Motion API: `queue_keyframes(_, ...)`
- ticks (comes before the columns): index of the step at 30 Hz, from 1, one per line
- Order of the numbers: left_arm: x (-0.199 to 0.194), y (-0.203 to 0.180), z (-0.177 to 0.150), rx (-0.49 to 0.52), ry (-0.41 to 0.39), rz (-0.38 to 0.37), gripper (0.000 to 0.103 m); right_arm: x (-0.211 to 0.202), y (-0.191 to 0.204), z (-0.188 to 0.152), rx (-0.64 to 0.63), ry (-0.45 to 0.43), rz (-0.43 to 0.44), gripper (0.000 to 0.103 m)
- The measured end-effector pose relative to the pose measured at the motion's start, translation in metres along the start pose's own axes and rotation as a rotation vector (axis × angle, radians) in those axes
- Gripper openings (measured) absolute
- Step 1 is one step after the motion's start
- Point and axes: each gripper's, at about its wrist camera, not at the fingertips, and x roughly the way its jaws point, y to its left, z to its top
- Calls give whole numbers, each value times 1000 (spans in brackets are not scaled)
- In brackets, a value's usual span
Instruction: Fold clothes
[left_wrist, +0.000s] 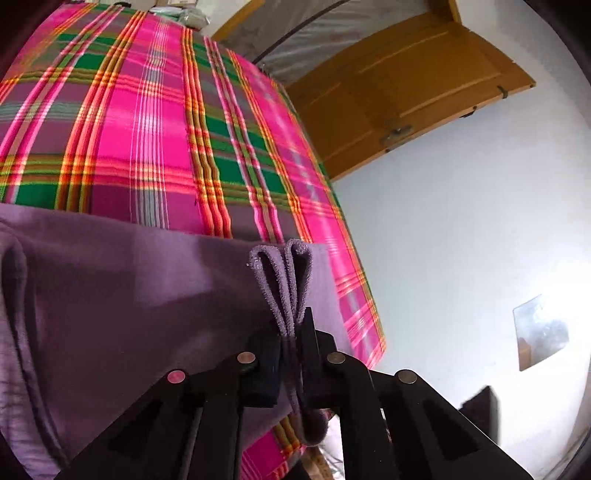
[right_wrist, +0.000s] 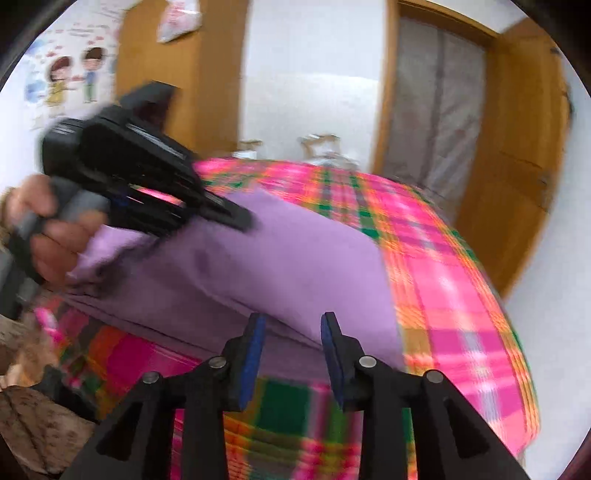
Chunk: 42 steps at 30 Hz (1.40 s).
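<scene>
Purple garment (left_wrist: 129, 295), soft fleece-like cloth, lies partly folded on a bed covered by a pink, green and orange plaid sheet (left_wrist: 147, 129). In the left wrist view it covers the near part of the bed, its far straight edge running across the plaid; its right corner sits near the bed's right edge. Layers stacked, a rolled fold along the left side.

Left gripper (left_wrist: 291, 343): jaws pinched nearly together on a bunch of the garment's edge. Several folded layers stick up between the pads as two loops, and more cloth hangs below the jaws. In the right wrist view the same gripper (right_wrist: 236, 218) comes in from the left, held by a hand (right_wrist: 48, 229), its tip at the garment's upper left part, lifting that side a bit.

Right gripper (right_wrist: 293, 343): jaws apart, moderate gap, blue pads visible, nothing between them. It hovers just at the garment's near edge; cloth is seen past the tips, not gripped. That view is motion-blurred.

Beyond the bed: white wall, wooden door (left_wrist: 406, 92) standing open, curtain-covered doorway (right_wrist: 436, 110), cartoon wall sticker (right_wrist: 70, 77) at upper left.
</scene>
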Motion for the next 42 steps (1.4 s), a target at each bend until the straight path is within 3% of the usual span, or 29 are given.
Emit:
queue_keyframes(8, -15, 3, -2, -39, -27, -54, 8, 19, -19, -14, 73, 68, -128, 43)
queue_keyframes(16, -25, -1, -3, -37, -42, -74, 8, 30, -21, 1, 133, 46, -104, 43)
queue_keyframes(20, -29, -2, -2, -29, -56, -63, 8, 44, -18, 4, 113, 64, -167, 43)
queue_keyframes(36, -7, 20, -14, 36, -55, 248, 8, 38, -38, -3, 132, 100, -159, 45)
queue_keyframes(42, 4, 29, -21, 45, -13, 305, 8, 39, -43, -5, 122, 111, -122, 47)
